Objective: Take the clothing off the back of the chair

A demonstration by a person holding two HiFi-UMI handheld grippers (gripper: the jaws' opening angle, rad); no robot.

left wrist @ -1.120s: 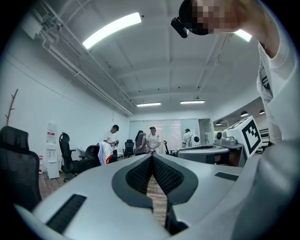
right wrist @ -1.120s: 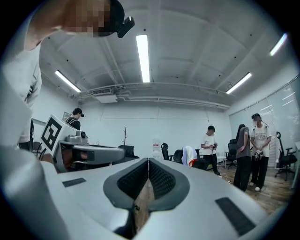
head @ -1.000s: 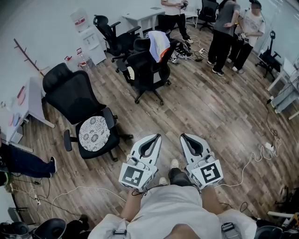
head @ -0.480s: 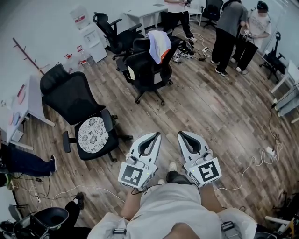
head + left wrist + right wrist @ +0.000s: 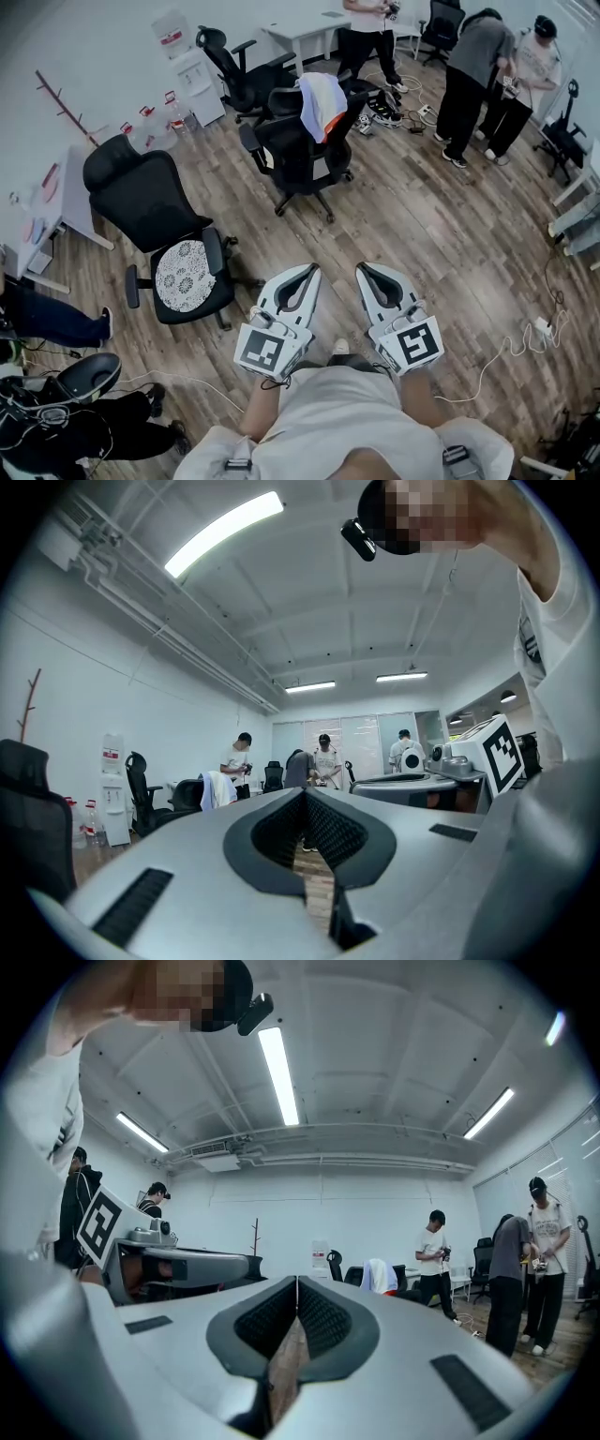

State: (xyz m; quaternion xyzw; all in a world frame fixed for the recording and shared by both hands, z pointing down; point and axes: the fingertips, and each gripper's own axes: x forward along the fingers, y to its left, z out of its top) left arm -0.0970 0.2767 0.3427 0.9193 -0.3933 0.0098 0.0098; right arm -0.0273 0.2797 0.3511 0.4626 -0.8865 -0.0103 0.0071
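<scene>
A white garment with an orange edge (image 5: 321, 101) hangs over the back of a black office chair (image 5: 298, 155) across the room; it shows small in the left gripper view as clothing (image 5: 217, 788) and in the right gripper view as clothing (image 5: 379, 1276). My left gripper (image 5: 314, 269) and right gripper (image 5: 361, 267) are held side by side in front of me, both shut and empty, well short of that chair. In its own view the left gripper (image 5: 305, 792) has its jaws pressed together, and so does the right gripper (image 5: 297, 1281).
A large black chair with a patterned seat cushion (image 5: 187, 272) stands to my left. Several people (image 5: 475, 84) stand at the far right by desks. Cables (image 5: 511, 337) trail on the wood floor at right. A water dispenser (image 5: 192, 66) stands against the wall.
The whole view has slid forward: the draped chair and nearer black chair sit slightly closer and shifted. Both grippers keep the same shut pose before me.
</scene>
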